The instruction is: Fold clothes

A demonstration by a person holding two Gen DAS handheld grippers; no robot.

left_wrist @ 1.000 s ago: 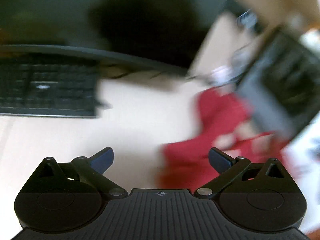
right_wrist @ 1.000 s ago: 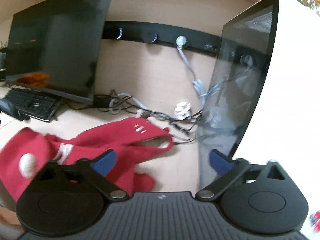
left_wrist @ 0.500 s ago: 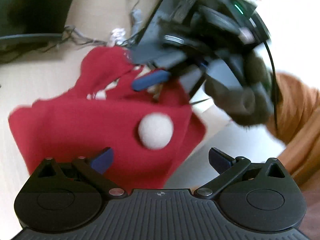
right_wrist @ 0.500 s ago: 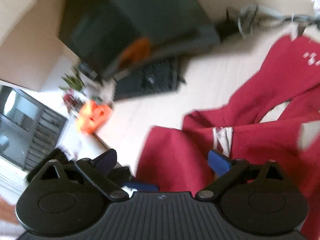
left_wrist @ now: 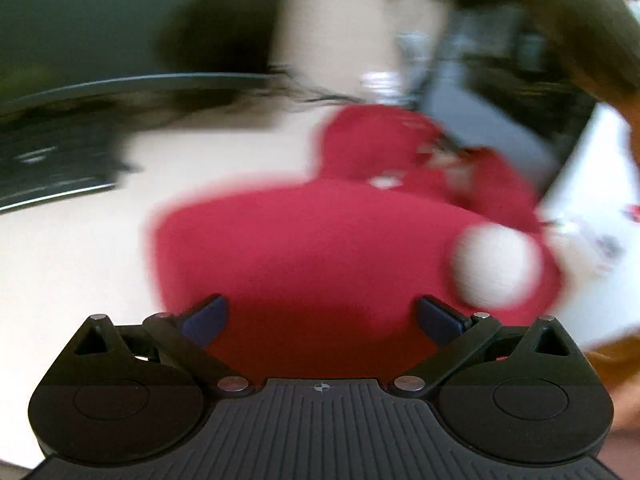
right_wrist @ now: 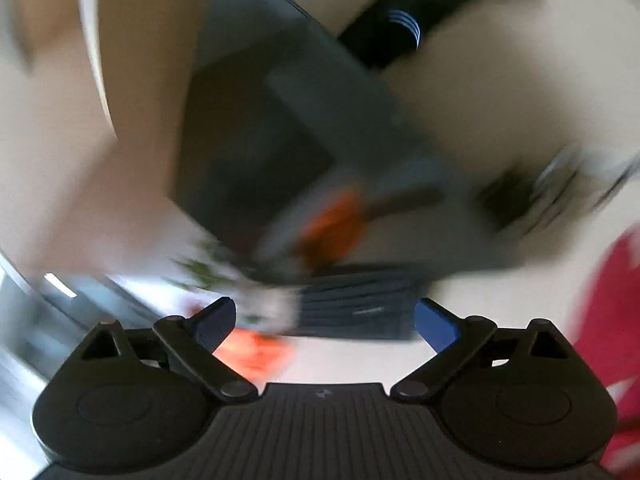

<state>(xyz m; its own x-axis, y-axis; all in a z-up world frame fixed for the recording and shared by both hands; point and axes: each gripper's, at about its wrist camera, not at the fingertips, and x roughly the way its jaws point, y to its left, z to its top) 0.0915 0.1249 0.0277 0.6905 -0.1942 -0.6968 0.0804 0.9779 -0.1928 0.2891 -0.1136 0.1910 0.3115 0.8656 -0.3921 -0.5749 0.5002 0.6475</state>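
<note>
The red garment (left_wrist: 320,248) lies bunched on the pale desk (left_wrist: 72,248), filling the middle of the left wrist view, a white round patch (left_wrist: 496,268) at its right. No neat fold shows, so nearly everything seems left. The left gripper (left_wrist: 320,316) stands wide above it; the right gripper (right_wrist: 324,316) is wide and empty, with red cloth only at that frame's right edge.

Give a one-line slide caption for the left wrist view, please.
Open left gripper above a red garment with a white pompom on a light desk, image blurred.
</note>
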